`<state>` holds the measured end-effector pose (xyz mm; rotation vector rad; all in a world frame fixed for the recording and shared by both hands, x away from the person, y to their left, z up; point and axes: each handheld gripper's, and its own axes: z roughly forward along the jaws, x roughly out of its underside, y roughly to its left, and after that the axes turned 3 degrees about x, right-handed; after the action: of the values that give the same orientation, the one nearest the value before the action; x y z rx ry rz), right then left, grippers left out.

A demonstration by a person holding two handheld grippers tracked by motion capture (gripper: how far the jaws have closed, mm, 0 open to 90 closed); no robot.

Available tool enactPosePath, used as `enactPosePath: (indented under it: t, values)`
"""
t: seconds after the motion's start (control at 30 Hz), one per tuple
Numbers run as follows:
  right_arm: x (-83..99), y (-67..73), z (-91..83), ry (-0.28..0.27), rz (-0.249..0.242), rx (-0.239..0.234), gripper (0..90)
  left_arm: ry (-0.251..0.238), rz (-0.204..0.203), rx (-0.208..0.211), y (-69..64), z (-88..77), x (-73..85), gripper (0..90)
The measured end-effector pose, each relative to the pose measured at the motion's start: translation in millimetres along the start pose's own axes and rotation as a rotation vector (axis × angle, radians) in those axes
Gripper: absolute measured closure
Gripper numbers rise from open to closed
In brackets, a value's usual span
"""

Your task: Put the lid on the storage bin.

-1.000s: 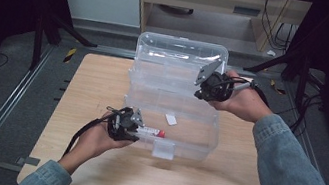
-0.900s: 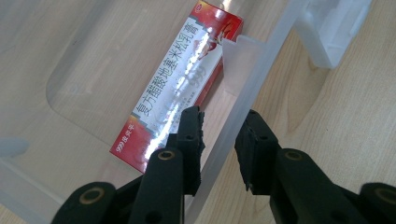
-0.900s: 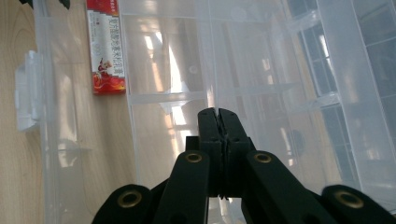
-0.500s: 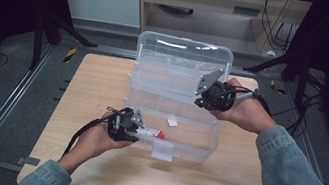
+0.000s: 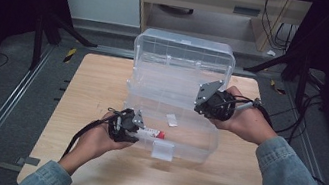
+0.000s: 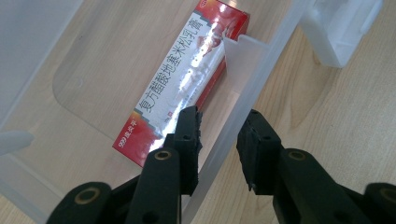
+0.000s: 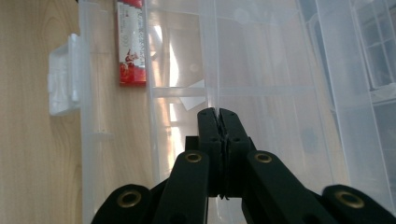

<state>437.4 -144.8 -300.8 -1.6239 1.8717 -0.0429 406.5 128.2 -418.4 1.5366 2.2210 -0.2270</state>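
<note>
We see the red box (image 6: pixel 187 79) lying inside the clear bin (image 5: pixel 203 152) against its front wall — our left gripper (image 6: pixel 219 140) straddles that wall with jaws parted, our right gripper (image 7: pixel 218 123) hangs clenched and empty over the bin.

High view: my worktop (image 5: pixel 101 92) evenly lit from overhead, surroundings dark, picture soft. My gripper views bright, sharp at centre; white glare streak across red carton (image 6: pixel 187 79); clear box (image 7: pixel 261 56) washed pale upper right.

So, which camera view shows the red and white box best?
The left gripper view: the red and white box lies large inside the clear container, its print readable. The right gripper view shows it small near the latch; the high view shows a tiny strip.
</note>
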Motion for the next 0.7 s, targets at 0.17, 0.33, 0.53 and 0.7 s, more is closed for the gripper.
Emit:
enactPosePath:
  t: [0.17,0.33,0.53,0.7]
  values:
    - [0.3,-6.3,1.9,-0.007,0.011,-0.008,89.1,0.002,-0.009,-0.011,-1.5,0.4,-0.8,69.1]
    - [-6.8,-22.6,12.7,0.011,-0.011,-0.007,87.7,0.005,-0.013,-0.04,-5.2,1.7,-3.9,71.2]
    - [-10.6,-29.0,19.4,0.005,-0.031,-0.009,87.4,-0.006,-0.02,-0.04,-3.7,1.9,-2.8,72.6]
    - [-7.9,-22.9,16.5,-0.006,-0.028,-0.014,87.7,-0.007,-0.019,-0.04,-3.9,2.0,-2.6,72.5]
